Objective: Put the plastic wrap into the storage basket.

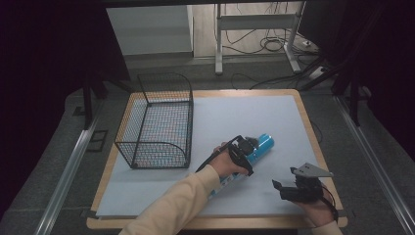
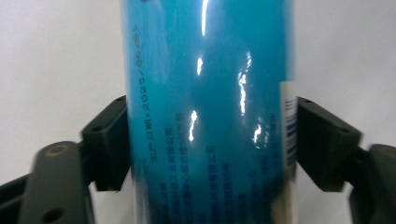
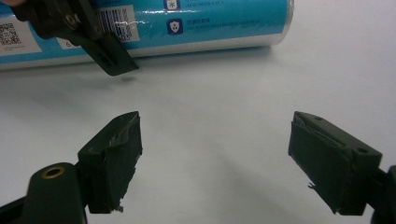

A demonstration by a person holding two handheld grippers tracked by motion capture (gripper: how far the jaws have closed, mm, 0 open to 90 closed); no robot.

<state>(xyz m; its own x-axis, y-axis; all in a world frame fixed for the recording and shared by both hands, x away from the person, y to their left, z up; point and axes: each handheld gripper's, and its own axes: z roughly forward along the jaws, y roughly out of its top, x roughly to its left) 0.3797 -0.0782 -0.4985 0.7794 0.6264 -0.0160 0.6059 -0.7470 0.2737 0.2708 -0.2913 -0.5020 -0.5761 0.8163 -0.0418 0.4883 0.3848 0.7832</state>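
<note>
My left gripper (image 1: 243, 152) is clamped across the middle of the blue canister (image 1: 258, 147), and in the left gripper view both pads press against its glossy printed sides (image 2: 210, 116), so the grasp looks made. The canister lies on its side on the white table sheet (image 1: 244, 112), near the front of the table and well apart from the black wire basket (image 1: 157, 122) that stands at the left. From the right gripper view the canister (image 3: 187, 21) seems to rest on the sheet or just above it; I cannot tell whether it is lifted yet. My right gripper (image 1: 286, 188) hangs beside it with jaws spread wide and nothing between them, idle near the front edge. I judge the work about a third done: the hold is taken, while the lift, the carry leftward and the lowering into the basket are left, and the basket looks empty.
</note>
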